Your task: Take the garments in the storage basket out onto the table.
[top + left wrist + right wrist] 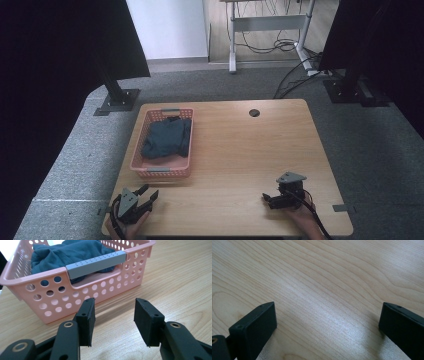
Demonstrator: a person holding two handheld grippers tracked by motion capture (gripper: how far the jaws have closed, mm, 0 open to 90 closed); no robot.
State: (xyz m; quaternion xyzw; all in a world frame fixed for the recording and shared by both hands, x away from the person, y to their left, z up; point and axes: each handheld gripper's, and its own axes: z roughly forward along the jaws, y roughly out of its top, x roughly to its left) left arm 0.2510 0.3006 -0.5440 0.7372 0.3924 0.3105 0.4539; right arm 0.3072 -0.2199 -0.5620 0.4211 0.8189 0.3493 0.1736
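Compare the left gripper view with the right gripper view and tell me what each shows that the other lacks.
Left gripper view alone: the pink basket close ahead, its grey handle facing the camera, a dark blue cloth heaped inside. The left gripper is open, nothing between its jaws.

Right gripper view alone: the right gripper, open wider, over bare wood with nothing ahead.

Both: a pair of black jaws apart and empty, and the light wooden table beneath them.

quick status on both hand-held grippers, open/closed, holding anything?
Left hand-held gripper: open, empty, facing the pink basket.
Right hand-held gripper: open wide, empty, over the bare table.
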